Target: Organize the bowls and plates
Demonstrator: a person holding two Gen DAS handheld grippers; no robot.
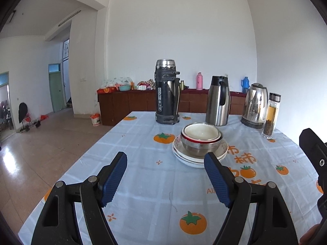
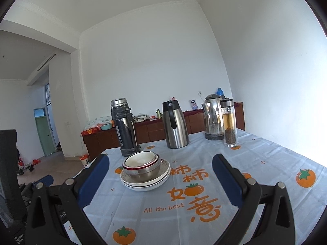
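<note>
Nested steel and white bowls point(image 1: 201, 137) sit atop stacked white plates point(image 1: 199, 157) mid-surface point(image 1: 143, 183), on a blue persimmon-print cloth, before a black flask point(image 1: 166, 91), steel jug point(image 1: 217, 101) and kettle point(image 1: 255, 105). Left claw point(image 1: 165, 181) and right claw point(image 2: 160, 181) hover nearby, both released and empty.

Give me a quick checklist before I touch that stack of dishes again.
1. Left tongs open, nothing between them: ok.
2. Right tongs open, nothing between them: ok.
3. Bowls nested upright on the plates: ok.
4. Plates stacked flat on the tablecloth: ok.
5. Stack apart from the black thermos behind it: narrow gap, ok.
6. Dishes elsewhere left to gather: cannot tell.
</note>
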